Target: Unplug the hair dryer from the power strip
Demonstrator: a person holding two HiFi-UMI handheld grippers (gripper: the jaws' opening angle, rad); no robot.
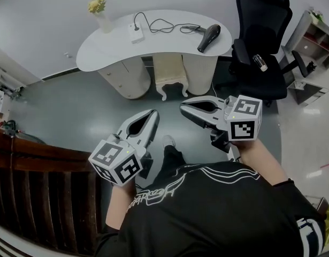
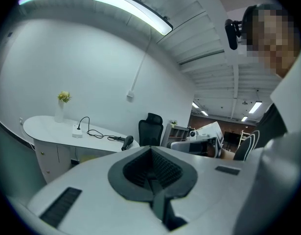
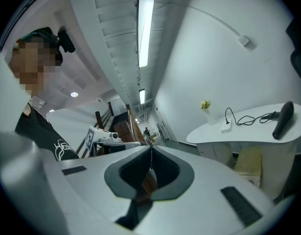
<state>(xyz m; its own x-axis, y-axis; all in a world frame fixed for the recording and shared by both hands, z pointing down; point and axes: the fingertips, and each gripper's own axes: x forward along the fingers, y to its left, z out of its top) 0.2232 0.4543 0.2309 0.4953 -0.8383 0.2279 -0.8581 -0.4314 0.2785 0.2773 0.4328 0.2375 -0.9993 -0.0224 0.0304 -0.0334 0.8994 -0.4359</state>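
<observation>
well away from the person, the white kidney-shaped desk [image 1: 100,55] stands against the wall, and everything the task needs lies on its top. both handheld grippers hang in mid-air over the floor, well apart from it. the left gripper [image 1: 152,115] and the right gripper [image 1: 185,107] each have their jaws pressed together with nothing between them, as their own views confirm.

on the desk's right end lies the black hair dryer [image 1: 209,37]. it looks like hard, smooth plastic and fairly weighty for its bulk. i'd leave it where it is, since pulling on it would only drag the cord.

nearer the desk's left half sits the small white rectangular power strip [image 1: 136,34]. i judge it light enough to lift or slide when the plug is tugged, so one gripper should pin it flat.

the thin black cord [image 1: 164,25] runs in loose loops from the dryer to the strip. it is limp and a poor place to pull.

smallest is the black plug [image 1: 136,28], seated in the strip and not yet out. it is probably rigid and snug in its socket, though it is too small here to see in detail. the sensible hold is across the sides of the plug body, drawn straight out of the socket.
</observation>
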